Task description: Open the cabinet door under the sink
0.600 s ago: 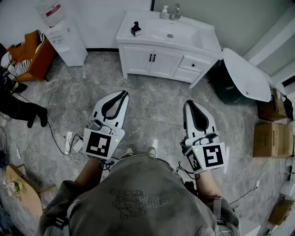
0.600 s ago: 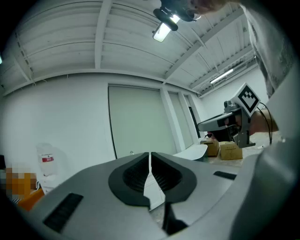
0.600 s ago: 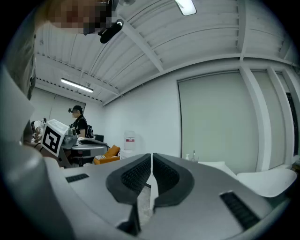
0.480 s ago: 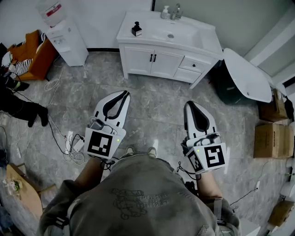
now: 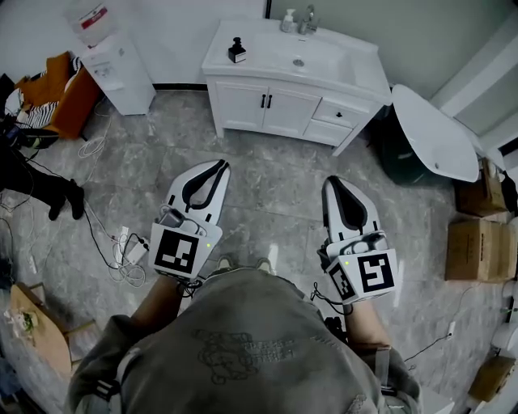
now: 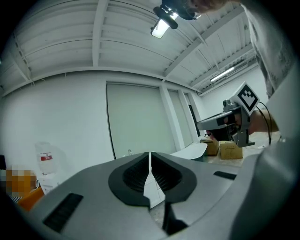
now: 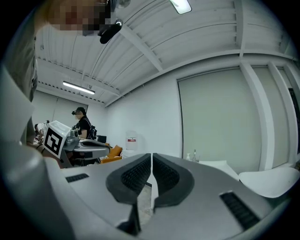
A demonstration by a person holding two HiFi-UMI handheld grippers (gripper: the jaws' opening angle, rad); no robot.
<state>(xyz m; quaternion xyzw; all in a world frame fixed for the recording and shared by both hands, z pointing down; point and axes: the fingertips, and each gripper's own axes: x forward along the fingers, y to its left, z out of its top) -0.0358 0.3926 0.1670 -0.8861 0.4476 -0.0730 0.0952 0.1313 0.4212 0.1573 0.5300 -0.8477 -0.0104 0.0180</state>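
Observation:
The white vanity cabinet (image 5: 275, 113) stands against the far wall, with a sink basin (image 5: 301, 58) on top. Its two doors are closed and have black handles (image 5: 265, 101) at the middle seam. Two drawers (image 5: 338, 113) sit to the right of the doors. My left gripper (image 5: 218, 166) is held level over the floor, well short of the cabinet, jaws shut and empty. My right gripper (image 5: 333, 181) hangs beside it, just as far back, also shut with nothing between its pads. In the left gripper view the left gripper's (image 6: 150, 154) pads meet, and in the right gripper view the right gripper's (image 7: 151, 155) do too.
A water dispenser (image 5: 113, 69) and an orange seat (image 5: 57, 97) stand at the left. Cables (image 5: 113, 242) lie on the grey tiled floor. A white oval board (image 5: 433, 129) leans right of the vanity, with cardboard boxes (image 5: 477, 242) beyond it. A black bottle (image 5: 236, 50) and a soap dispenser (image 5: 288, 22) stand on the counter.
The head view has shifted slightly, so the vanity sits a touch higher in the picture. Both grippers keep their place with jaws shut.

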